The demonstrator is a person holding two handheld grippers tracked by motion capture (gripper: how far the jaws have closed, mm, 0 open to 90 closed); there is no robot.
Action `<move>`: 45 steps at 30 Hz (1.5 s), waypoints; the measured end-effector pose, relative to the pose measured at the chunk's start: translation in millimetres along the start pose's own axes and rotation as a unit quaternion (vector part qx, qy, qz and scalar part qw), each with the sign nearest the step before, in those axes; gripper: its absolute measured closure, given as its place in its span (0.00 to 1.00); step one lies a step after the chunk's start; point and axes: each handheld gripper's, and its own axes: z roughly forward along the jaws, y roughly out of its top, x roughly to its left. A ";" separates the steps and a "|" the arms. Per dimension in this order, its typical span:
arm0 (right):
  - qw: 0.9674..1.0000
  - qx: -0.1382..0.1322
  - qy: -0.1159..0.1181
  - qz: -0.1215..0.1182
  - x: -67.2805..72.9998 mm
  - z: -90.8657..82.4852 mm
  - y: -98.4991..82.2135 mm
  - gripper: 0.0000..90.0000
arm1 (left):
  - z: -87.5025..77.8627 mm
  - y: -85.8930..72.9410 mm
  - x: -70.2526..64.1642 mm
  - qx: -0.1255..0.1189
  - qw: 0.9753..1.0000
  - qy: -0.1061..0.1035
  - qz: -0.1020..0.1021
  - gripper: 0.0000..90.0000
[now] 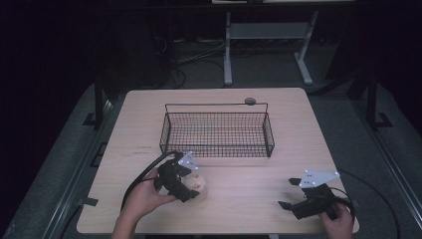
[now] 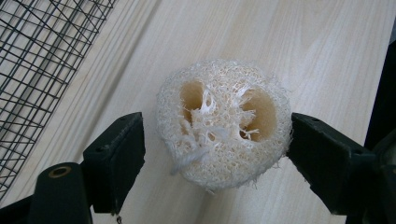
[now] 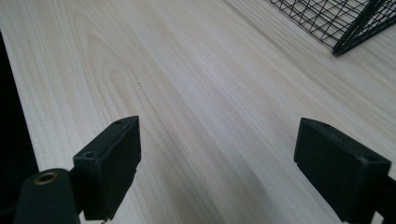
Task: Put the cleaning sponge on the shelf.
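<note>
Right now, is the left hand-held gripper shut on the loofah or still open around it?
Open. The left hand-held gripper straddles the loofah: a strip of table shows between its left jaw and the loofah, and the right jaw only reaches its edge.

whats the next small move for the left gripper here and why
Probably close the left gripper: its jaws stand open on either side of the loofah slice, which lies on the table, with a gap at one jaw. Nothing is gripped yet.

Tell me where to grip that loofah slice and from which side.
Grip the loofah slice across its rounded outer rim, coming from above as the left gripper does: it lies flat, holes up, between open jaws. Its fibrous edge probably compresses, so close gently.
</note>
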 end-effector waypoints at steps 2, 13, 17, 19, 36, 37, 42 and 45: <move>1.000 0.000 0.000 0.000 0.1 0.0 0.0 0.16 | 0.7 1.0 0.1 0.003 1.000 -0.001 0.001 0.21; 1.000 0.000 0.000 -0.001 0.0 0.1 0.1 0.16 | 6.4 7.2 1.0 0.017 1.000 -0.008 0.003 0.21; 1.000 0.000 0.001 -0.001 0.1 0.2 0.1 0.16 | 8.4 8.2 1.1 0.023 1.000 -0.008 0.005 0.21; 1.000 -0.001 0.001 -0.001 0.3 0.1 0.2 0.16 | 9.5 8.8 1.3 0.024 1.000 -0.009 0.005 0.21; 1.000 -0.005 0.002 0.000 0.3 -0.1 0.3 0.16 | 15.1 11.5 4.0 0.045 0.999 -0.021 0.000 0.32; 1.000 -0.005 0.003 0.000 0.4 -0.1 0.4 0.16 | 15.1 11.5 4.0 0.045 0.999 -0.021 0.000 0.32; 1.000 -0.007 0.003 0.001 0.5 -0.5 0.4 0.16 | 12.1 12.9 5.8 0.041 0.999 -0.021 -0.002 0.32; 1.000 -0.006 0.003 0.000 0.4 -0.5 0.4 0.16 | 8.0 15.8 7.0 0.037 0.999 -0.019 -0.001 0.32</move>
